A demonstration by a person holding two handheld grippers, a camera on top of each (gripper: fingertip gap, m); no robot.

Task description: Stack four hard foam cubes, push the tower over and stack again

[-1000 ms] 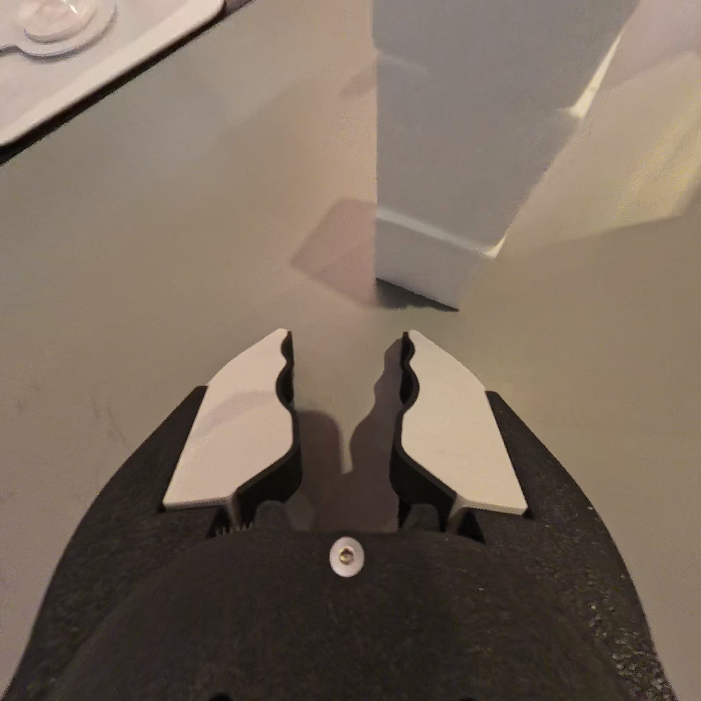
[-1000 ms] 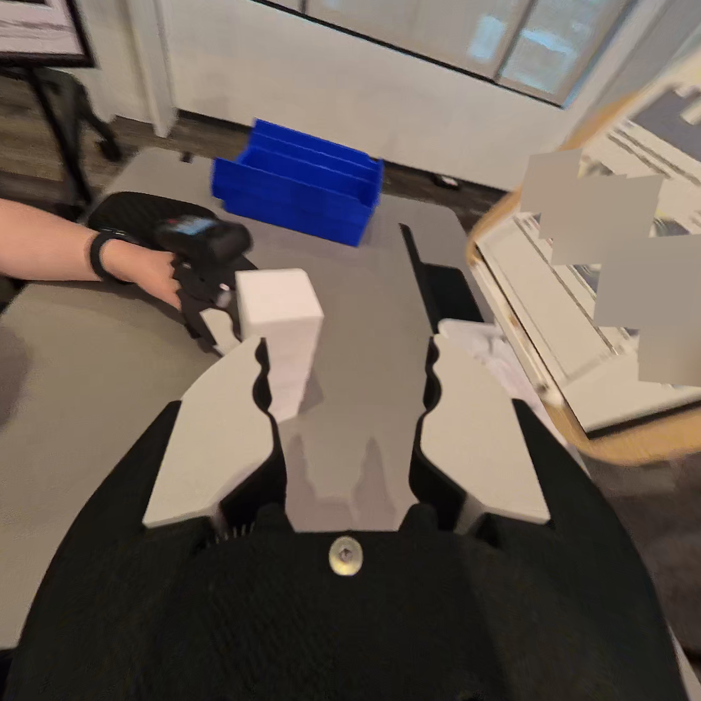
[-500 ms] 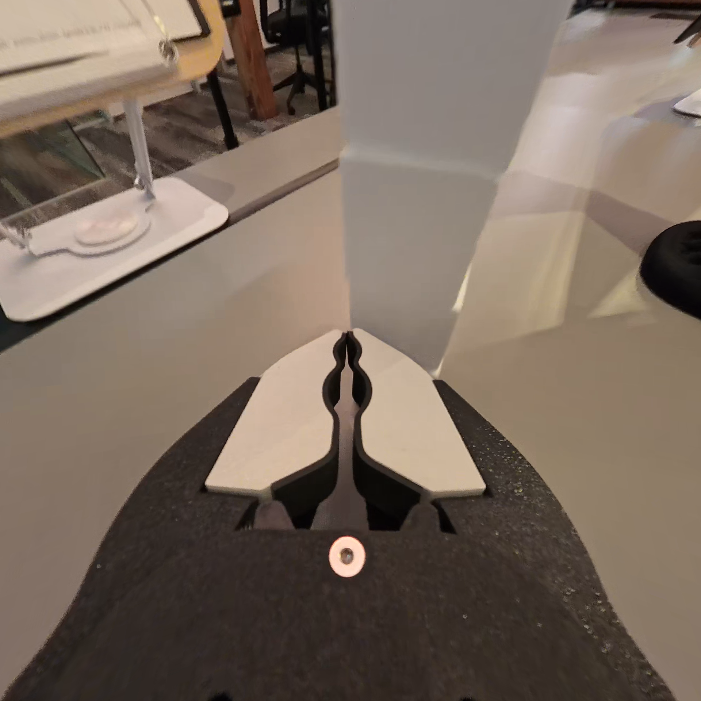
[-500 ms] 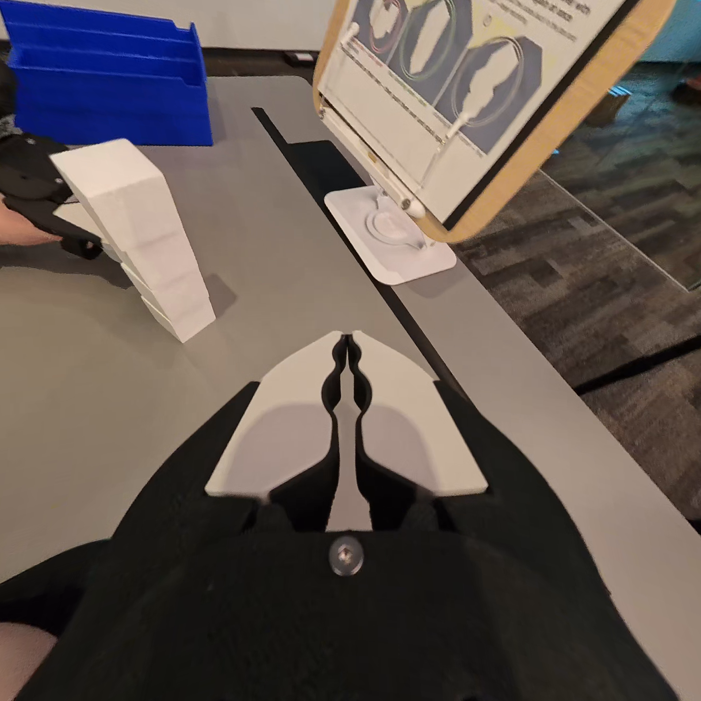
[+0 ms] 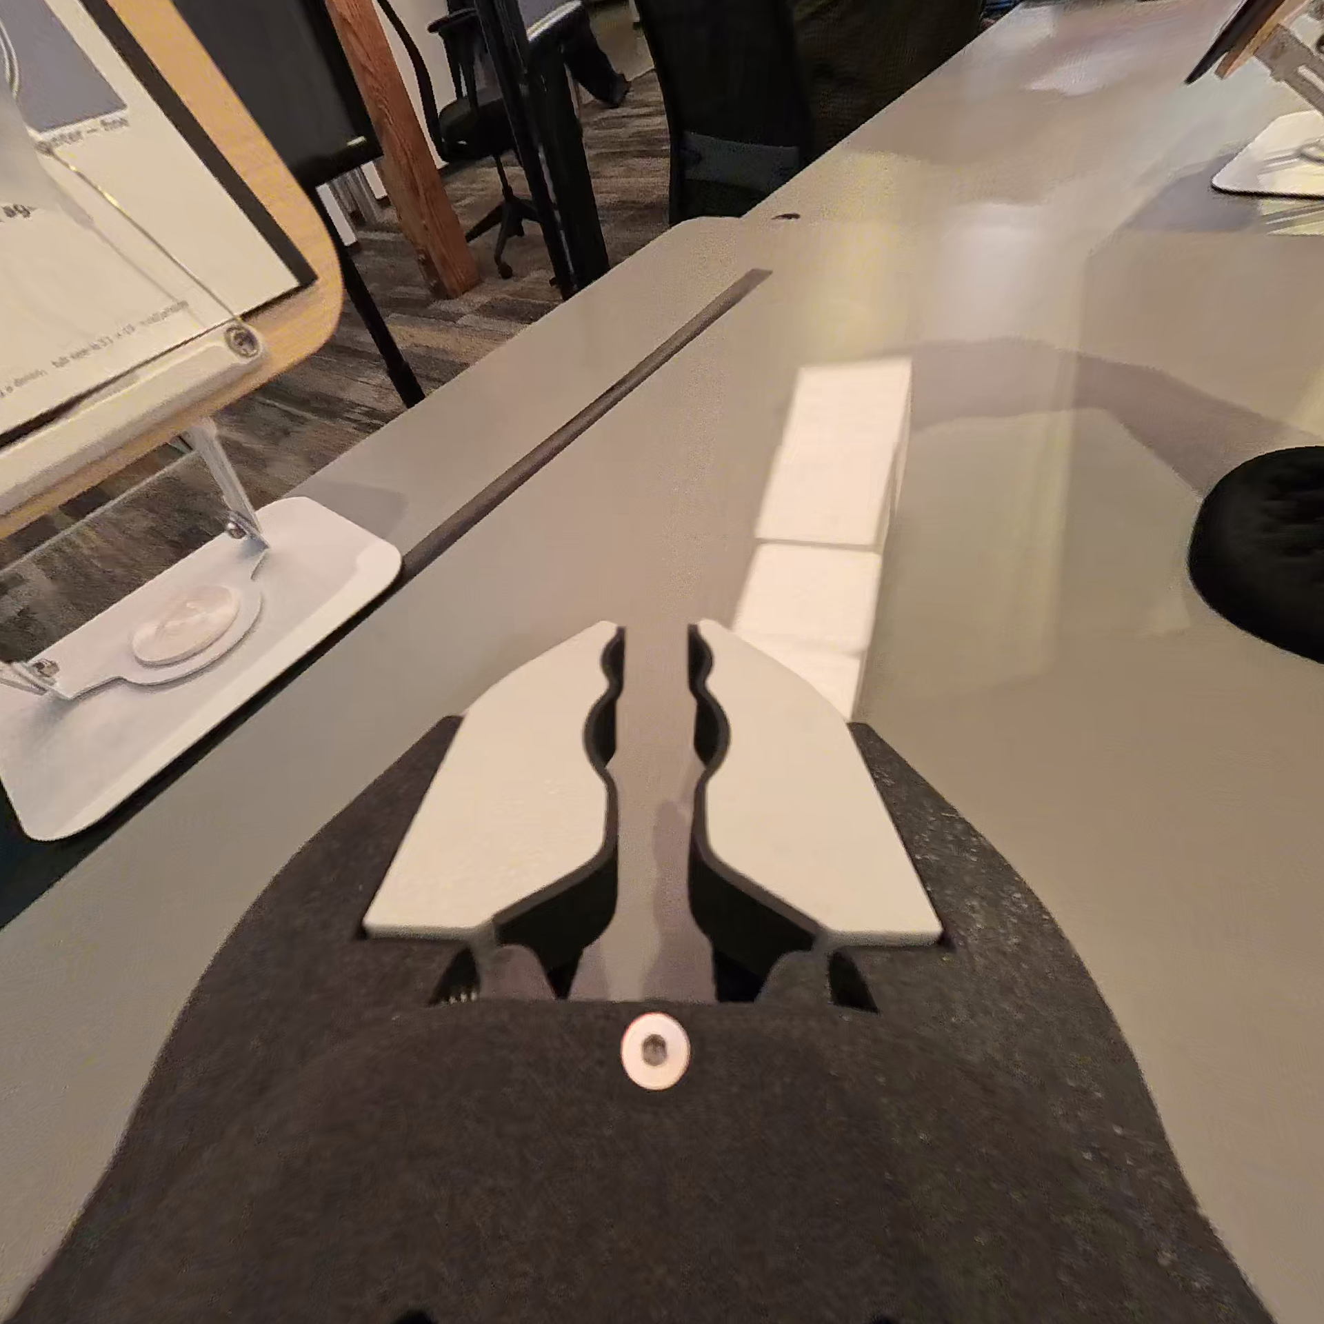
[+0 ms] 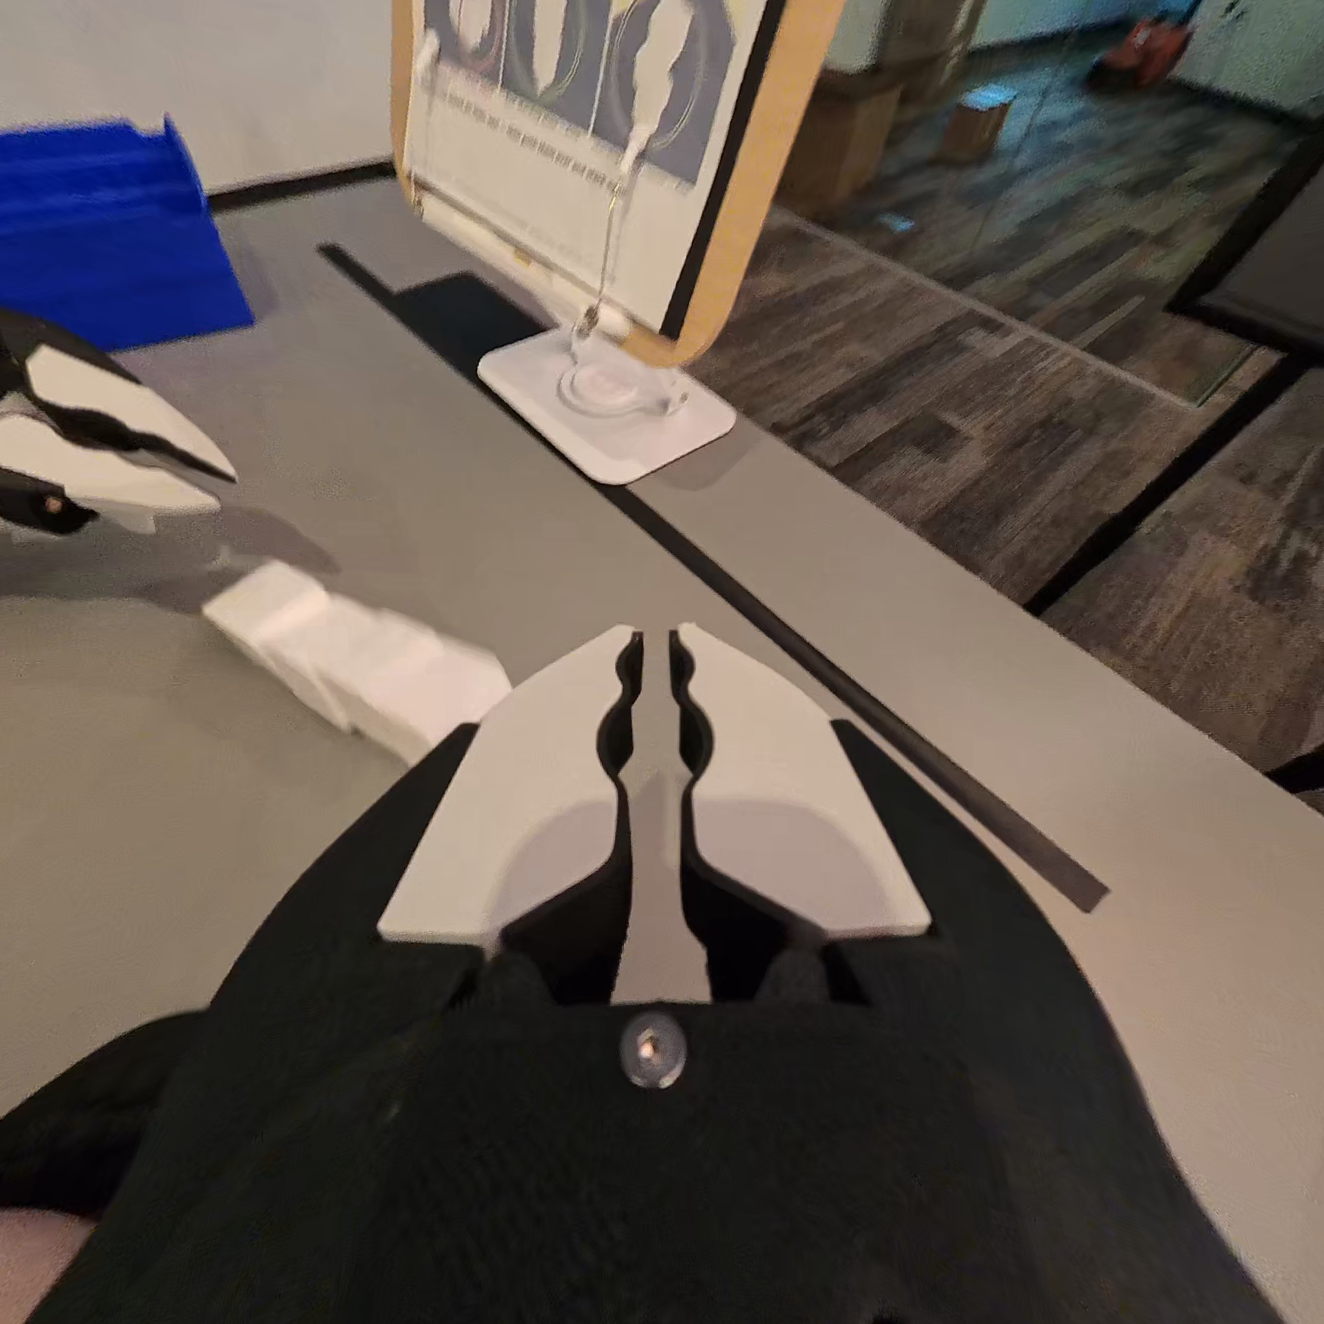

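The white foam cubes [image 5: 824, 501] lie toppled in a row on the grey table [image 5: 1075, 716], end to end. In the left wrist view the row runs away from me, just right of my left gripper [image 5: 655, 630], which is empty with its jaws slightly apart. In the right wrist view the cubes [image 6: 358, 659] lie low and to the left of my right gripper [image 6: 655, 634], which is empty and almost closed, with only a thin slit between the jaws. The left gripper [image 6: 208, 469] also shows there, beyond the row. The right gripper's black body [image 5: 1275, 552] shows at the right edge.
A wood-framed sign [image 6: 609, 107] on a white base plate [image 6: 609, 423] stands past a dark slot [image 6: 824, 680] in the table; the base also shows in the left wrist view [image 5: 200, 645]. A blue bin [image 6: 93, 236] sits far left. Chairs and floor lie beyond the table edge. My right fingertips sit around 30 cm from my left ones.
The tower, standing a second ago and leaning half a second ago, now lies flat in a row. Both grippers closed, then the left opened a little. Both views swung.
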